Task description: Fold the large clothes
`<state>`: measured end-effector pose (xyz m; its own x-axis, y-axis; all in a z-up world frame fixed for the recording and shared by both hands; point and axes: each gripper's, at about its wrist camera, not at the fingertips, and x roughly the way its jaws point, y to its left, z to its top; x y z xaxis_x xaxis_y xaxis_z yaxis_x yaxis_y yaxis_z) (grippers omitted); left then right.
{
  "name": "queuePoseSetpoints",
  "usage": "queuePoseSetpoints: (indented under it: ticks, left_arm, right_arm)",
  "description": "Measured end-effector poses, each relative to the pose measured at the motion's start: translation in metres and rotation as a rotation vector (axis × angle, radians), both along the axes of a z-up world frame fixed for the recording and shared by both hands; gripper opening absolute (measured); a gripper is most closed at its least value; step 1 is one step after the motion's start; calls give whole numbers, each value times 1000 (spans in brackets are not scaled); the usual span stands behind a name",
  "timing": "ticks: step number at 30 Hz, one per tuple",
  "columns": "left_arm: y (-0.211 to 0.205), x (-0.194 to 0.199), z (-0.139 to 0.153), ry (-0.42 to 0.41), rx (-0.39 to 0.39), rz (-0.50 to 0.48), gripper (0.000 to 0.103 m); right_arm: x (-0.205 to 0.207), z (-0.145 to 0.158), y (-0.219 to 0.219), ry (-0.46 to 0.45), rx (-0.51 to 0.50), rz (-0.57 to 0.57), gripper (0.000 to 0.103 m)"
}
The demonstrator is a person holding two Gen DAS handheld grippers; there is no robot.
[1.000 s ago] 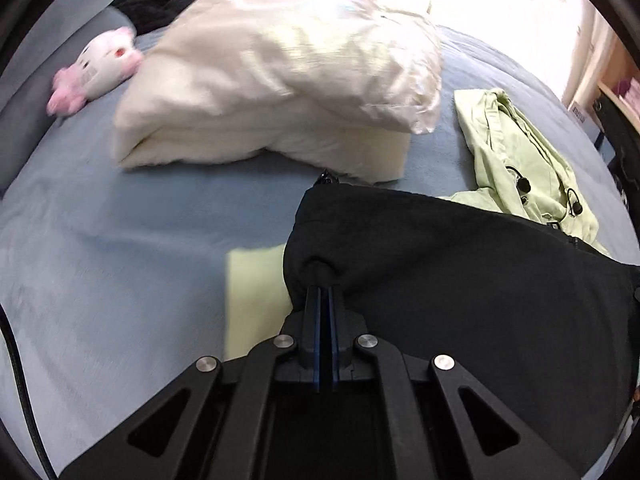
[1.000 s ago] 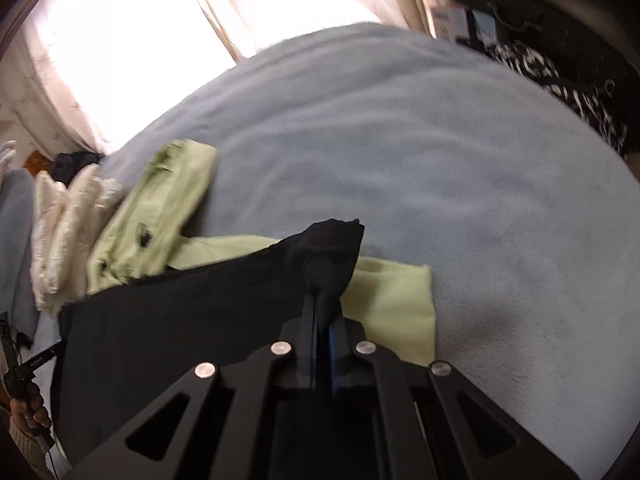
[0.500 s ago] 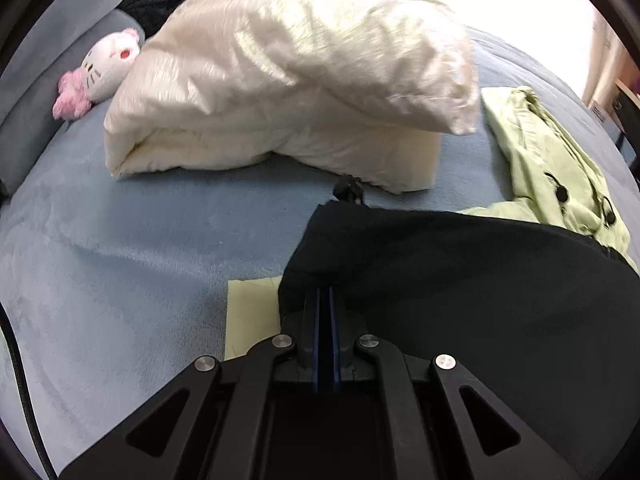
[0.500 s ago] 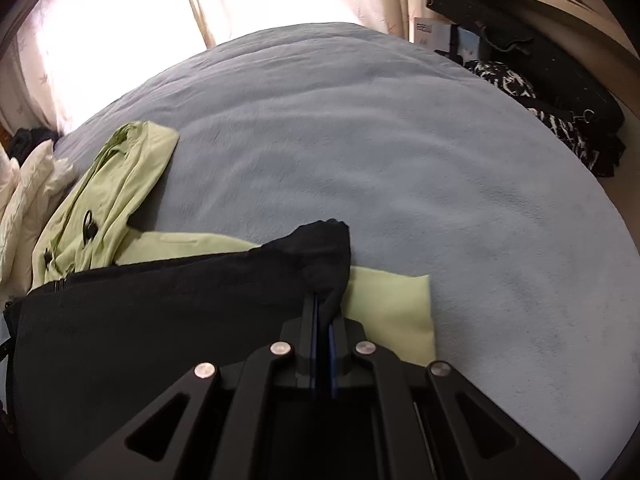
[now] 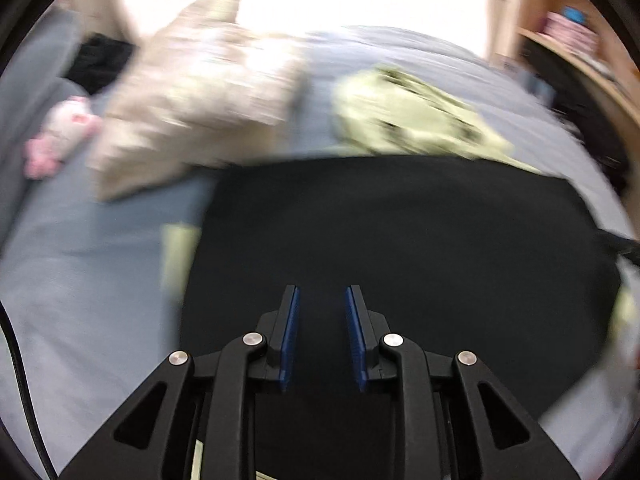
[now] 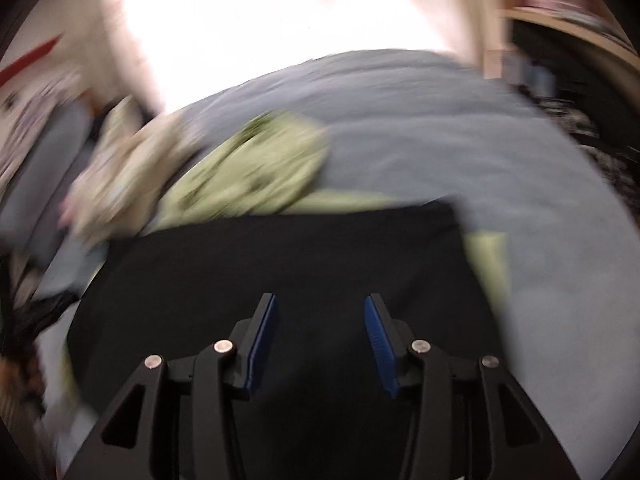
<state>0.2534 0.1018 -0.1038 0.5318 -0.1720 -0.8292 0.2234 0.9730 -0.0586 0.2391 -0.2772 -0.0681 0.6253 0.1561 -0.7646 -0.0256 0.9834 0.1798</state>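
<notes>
Both hand-held grippers, left [image 5: 321, 300] and right [image 6: 320, 306], are opening, empty, above the crosswise-lying black garment [image 5: 400, 240].

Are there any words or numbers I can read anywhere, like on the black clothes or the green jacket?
None can be read. The black garment and green jacket show no print, and the shelf items are too blurred to read.

The black garment [image 5: 400, 248] lies spread flat over the pale green one [image 5: 408, 120] — both on the blue-grey bedcover [image 6: 460, 128].
</notes>
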Motion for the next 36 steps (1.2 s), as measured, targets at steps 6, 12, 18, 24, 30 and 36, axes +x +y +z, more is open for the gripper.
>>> queuePoseSetpoints:
  ticks: [6, 12, 18, 24, 30, 36]
  left_arm:
    - [-74, -24, -37, 70, -12, -152, 22]
    - [-87, 20, -40, 50, -57, -83, 21]
    - [-73, 79, -37, 15, -51, 60, 19]
    - [-23, 100, -47, -18, 11, 195, 19]
    - [46, 97, -57, 0, 48, 341, 19]
    - [65, 95, -61, -11, 77, 361, 19]
  right_arm:
    - [-5, -51, 90, 134, 0, 278, 46]
    - [43, -61, 98, 115, -41, 227, 45]
    - [107, -58, 79, 73, -93, 94, 45]
    - [125, -58, 17, 48, -44, -79, 43]
    - [100, -59, -63, 67, -92, -246, 44]
    - [88, -62, -112, 78, -95, -361, 45]
